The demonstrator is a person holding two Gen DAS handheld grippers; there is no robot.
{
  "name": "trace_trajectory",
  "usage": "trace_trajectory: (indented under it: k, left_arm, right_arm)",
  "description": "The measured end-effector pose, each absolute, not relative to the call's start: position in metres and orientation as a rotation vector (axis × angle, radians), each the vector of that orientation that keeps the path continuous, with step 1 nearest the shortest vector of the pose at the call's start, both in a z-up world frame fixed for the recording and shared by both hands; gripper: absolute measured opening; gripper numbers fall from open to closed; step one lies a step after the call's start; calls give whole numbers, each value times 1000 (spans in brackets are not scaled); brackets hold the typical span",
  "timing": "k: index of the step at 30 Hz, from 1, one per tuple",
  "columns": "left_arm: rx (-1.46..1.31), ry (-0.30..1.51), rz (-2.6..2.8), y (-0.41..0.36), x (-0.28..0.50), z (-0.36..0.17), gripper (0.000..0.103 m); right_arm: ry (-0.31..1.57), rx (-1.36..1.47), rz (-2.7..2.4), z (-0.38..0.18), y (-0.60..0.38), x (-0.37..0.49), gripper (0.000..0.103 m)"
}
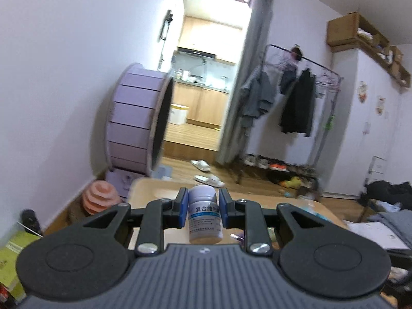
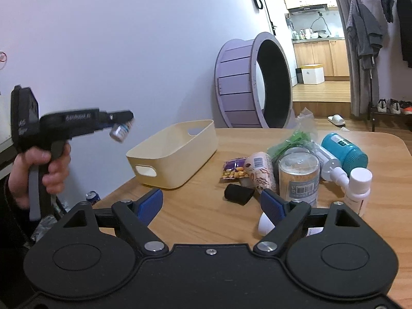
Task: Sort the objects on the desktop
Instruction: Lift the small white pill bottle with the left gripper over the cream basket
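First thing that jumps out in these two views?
The left hand-held gripper, raised in the air left of the table, shut on a small white pill bottle. Then the empty cream bin on the wooden table, and the big purple wheel by the wall.

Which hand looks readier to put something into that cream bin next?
The left. Its claw already grips the small white bottle in the air near the cream bin; the right claw is open and empty.
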State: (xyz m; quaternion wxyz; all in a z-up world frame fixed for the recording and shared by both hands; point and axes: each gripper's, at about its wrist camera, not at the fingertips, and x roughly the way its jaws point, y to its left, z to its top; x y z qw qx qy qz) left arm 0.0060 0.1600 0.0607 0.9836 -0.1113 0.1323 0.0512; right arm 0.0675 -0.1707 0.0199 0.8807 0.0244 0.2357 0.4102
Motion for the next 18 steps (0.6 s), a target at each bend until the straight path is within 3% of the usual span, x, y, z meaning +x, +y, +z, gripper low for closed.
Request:
trace_trajectory:
  k: [14, 18]
  left_arm:
    - [-197, 350, 132, 178, 23, 23, 25]
    - [-218, 370, 146, 185, 15, 21, 31]
  right_arm:
    - [543, 3, 831, 3, -156, 75, 83]
    - [551, -7, 830, 1, -156, 73, 83]
